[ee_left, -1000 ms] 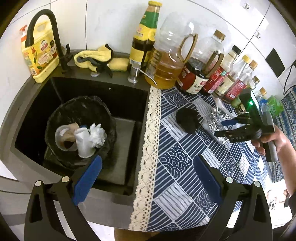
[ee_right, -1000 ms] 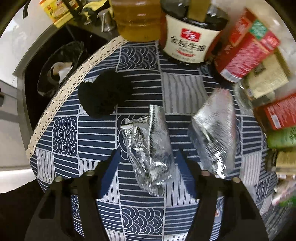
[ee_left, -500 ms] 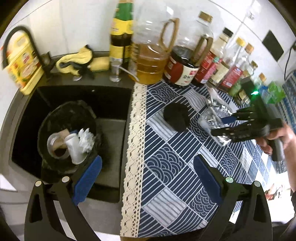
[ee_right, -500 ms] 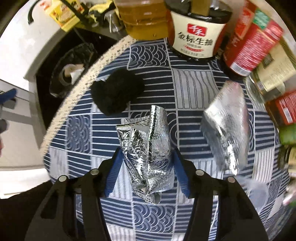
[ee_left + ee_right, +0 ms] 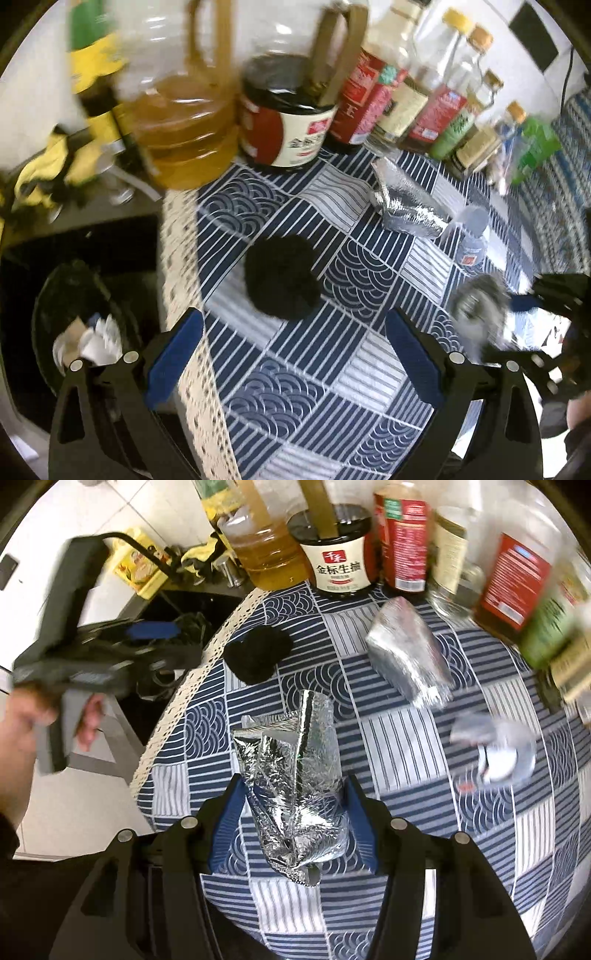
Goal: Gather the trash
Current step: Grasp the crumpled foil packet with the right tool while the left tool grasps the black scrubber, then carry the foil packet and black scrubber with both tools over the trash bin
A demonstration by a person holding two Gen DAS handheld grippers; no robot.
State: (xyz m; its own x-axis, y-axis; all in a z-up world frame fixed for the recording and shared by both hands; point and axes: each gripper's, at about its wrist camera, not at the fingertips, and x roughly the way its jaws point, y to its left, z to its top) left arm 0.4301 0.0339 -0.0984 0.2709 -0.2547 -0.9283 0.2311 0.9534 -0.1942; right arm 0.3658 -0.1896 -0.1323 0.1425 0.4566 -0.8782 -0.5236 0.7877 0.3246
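My right gripper (image 5: 293, 790) is shut on a crumpled silver foil bag (image 5: 291, 786) and holds it just above the blue patterned tablecloth (image 5: 406, 786). A second foil bag (image 5: 406, 653) lies further back, near the bottles. A crushed clear plastic bottle (image 5: 495, 749) lies to its right. A black crumpled wad (image 5: 282, 277) rests on the cloth just beyond my left gripper (image 5: 291, 325), which is open and holds nothing. The black-lined trash bin (image 5: 74, 314) stands in the sink at the left, with white paper and a cup inside.
Oil, soy sauce (image 5: 288, 125) and several condiment bottles line the back of the counter. The dark sink (image 5: 192, 602) has a black faucet, a yellow detergent bottle (image 5: 140, 568) and a yellow cloth behind it. The cloth's lace hem (image 5: 184, 258) runs along the sink's edge.
My right gripper closed on the foil bag and lifted it off the cloth. My left gripper swung right, from over the sink to over the cloth near the black wad.
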